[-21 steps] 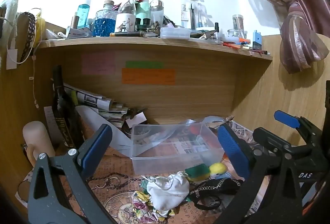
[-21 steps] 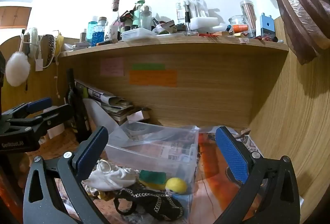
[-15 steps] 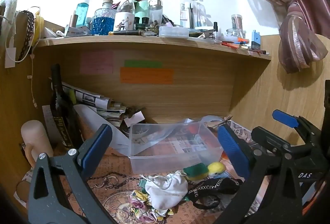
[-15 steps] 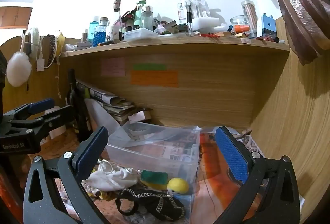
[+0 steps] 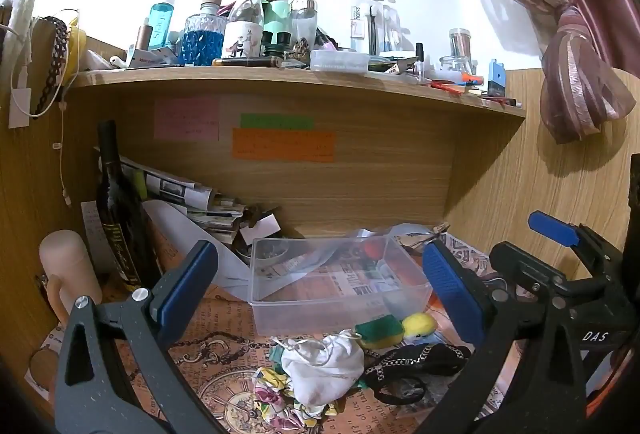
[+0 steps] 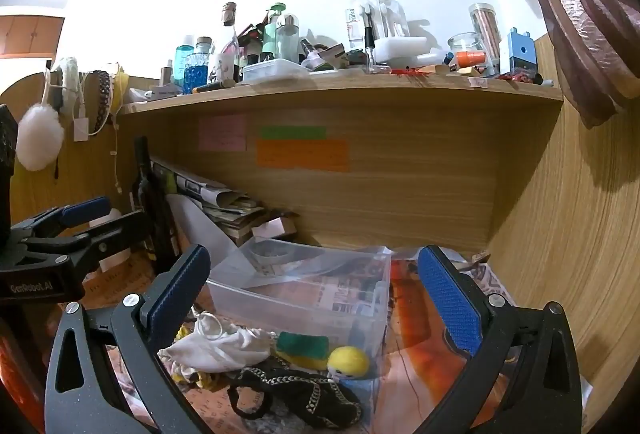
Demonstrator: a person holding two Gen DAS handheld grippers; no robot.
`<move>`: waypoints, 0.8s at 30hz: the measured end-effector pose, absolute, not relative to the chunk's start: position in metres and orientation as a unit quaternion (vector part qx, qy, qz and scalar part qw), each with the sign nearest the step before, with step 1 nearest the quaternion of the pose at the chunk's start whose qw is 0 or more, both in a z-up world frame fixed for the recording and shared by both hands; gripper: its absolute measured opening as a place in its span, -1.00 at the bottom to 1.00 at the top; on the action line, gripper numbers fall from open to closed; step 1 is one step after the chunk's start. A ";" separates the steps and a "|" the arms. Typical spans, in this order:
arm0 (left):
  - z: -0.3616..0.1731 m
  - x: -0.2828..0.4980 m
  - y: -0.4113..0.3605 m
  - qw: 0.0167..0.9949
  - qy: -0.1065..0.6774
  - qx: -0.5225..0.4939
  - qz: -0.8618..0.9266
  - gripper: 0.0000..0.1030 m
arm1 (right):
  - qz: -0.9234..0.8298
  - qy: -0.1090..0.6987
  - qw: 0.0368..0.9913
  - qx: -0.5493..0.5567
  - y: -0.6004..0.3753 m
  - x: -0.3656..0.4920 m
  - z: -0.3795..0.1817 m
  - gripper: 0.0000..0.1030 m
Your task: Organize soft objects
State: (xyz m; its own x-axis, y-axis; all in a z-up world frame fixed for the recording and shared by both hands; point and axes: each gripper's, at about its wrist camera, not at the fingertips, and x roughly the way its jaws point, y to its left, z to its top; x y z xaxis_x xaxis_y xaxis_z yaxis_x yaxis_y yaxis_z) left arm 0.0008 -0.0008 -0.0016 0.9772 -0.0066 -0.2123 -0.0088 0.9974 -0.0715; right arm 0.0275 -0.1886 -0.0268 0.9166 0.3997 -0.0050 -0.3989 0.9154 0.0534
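Both wrist views have shifted only slightly over the last moment, the pile of soft items sitting a little lower and nearer in frame than before. The left gripper (image 5: 320,286) hangs above the desk with its blue-padded jaws wide apart and nothing between them; the right gripper (image 6: 312,298) hovers alongside, its jaws likewise spread and empty. On the patterned desk cover, a clear plastic bin (image 5: 280,318) sits beneath the wooden shelf (image 5: 280,80). Just in front of the bin lie the soft objects: a white drawstring pouch (image 5: 320,366), a green-and-yellow sponge (image 5: 380,332) touching a yellow ball (image 5: 418,324), a black chain-trimmed strap (image 5: 416,362) and a floral cloth (image 5: 276,394) partly under the pouch. A dark bottle (image 5: 116,202) stands upright at the left beside stacked papers (image 5: 192,194).
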 end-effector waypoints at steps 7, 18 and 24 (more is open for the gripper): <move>-0.001 0.001 -0.002 0.994 0.108 -0.034 0.002 1.00 | 0.204 0.008 0.979 0.025 -0.187 0.027 -0.026 1.00; -0.001 0.001 0.001 0.994 0.108 -0.034 0.001 1.00 | 0.204 0.008 0.979 0.025 -0.186 0.026 -0.026 1.00; -0.001 0.001 0.001 0.994 0.108 -0.034 0.000 1.00 | 0.205 0.008 0.978 0.026 -0.186 0.026 -0.026 1.00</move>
State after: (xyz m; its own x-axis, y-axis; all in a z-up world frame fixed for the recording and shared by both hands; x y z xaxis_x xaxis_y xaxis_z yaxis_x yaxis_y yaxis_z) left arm 0.0013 0.0009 -0.0012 0.9766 -0.0070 -0.2149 -0.0076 0.9977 -0.0671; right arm 0.0262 -0.1857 -0.0255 0.9159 0.4014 -0.0046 -0.4006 0.9147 0.0533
